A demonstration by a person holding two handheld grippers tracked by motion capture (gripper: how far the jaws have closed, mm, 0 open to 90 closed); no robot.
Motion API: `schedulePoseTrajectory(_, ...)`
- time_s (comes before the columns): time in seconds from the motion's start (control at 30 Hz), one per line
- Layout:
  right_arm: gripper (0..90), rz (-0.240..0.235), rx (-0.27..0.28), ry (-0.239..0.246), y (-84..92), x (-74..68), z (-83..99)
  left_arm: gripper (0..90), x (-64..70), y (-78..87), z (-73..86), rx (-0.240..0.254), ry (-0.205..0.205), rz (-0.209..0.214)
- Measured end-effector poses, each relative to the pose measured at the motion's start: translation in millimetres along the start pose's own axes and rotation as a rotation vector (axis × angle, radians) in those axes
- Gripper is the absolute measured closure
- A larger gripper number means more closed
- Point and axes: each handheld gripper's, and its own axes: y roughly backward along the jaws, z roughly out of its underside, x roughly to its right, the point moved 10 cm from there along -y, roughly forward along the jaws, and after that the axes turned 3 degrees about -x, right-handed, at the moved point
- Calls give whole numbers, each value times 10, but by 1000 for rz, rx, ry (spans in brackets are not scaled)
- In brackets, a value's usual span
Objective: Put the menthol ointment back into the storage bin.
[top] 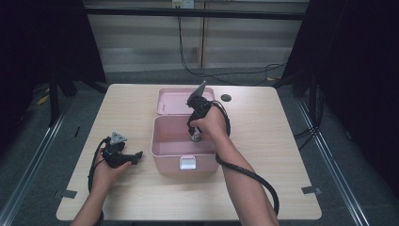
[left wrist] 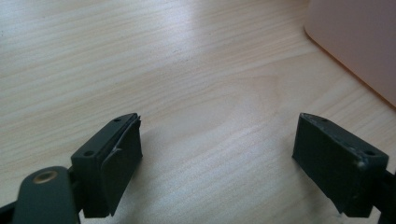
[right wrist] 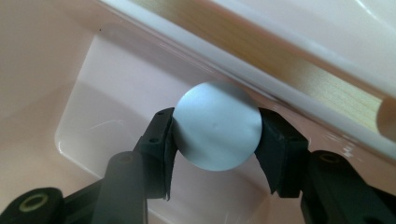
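Note:
A pink box (top: 162, 151) stands open in the middle of the wooden table (top: 282, 155), its lid (top: 174, 101) lying flat behind it. My right gripper (top: 195, 134) points down into the box, shut on a small round container (top: 195, 138). In the right gripper view its flat silver-white top (right wrist: 217, 126) sits between both pads, and the right gripper (right wrist: 217, 122) hangs over the box's floor (right wrist: 93, 116) near the back wall. My left gripper (top: 135, 157) rests on the table left of the box, open with nothing between its jaws, as the left gripper (left wrist: 217, 154) view confirms.
A small dark disc (top: 226, 98) lies on the table right of the lid. A corner of the pink box (left wrist: 359, 42) stands ahead and to the right of the left gripper. A black cable (top: 256, 179) trails from the right gripper along the forearm.

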Motion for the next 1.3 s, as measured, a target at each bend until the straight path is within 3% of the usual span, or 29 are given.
schedulePoseTrajectory(0.63, 506, 4, -5, -12, -96, -24, -1, 149, 0, 0, 0, 0, -1, 0)
schedulePoseTrajectory(1.3, 503, 17, 8, 6, -167, -78, -7, 149, 2, -3, -2, 3, 0, 1)
